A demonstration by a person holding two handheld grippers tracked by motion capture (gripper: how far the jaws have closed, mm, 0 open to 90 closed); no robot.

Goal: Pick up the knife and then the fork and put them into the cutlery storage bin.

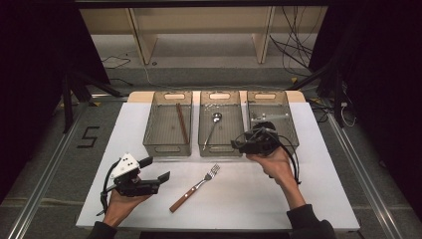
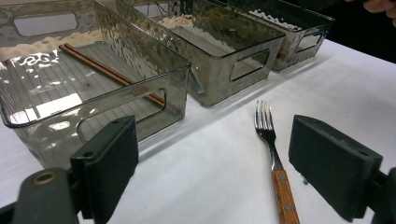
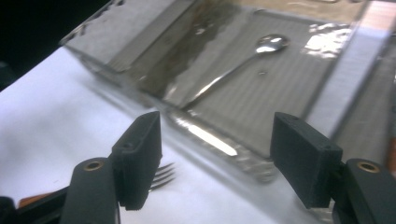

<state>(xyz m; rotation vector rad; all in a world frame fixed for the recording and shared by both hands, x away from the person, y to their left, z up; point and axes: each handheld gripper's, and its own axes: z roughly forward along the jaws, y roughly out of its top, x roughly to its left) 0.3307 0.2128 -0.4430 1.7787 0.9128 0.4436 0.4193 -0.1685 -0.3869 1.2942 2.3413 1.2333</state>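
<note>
Fork [image 1: 195,187] flat on white table [image 1: 249,199], wooden handle toward person, tines toward bins, between both hands, nothing touching it. Three clear bins in row behind it: left bin [image 1: 167,144] holds chopsticks [image 1: 182,122], middle bin [image 1: 221,145] holds spoon [image 1: 213,127], right bin [image 1: 293,130] holds metal utensil, type unclear. Left gripper [image 1: 161,177] low over table left of fork, jaws wide apart, empty; fork between them in left gripper view. Right gripper [image 1: 238,144] above front edge of middle bin, jaws spread wide, nothing held.
</note>
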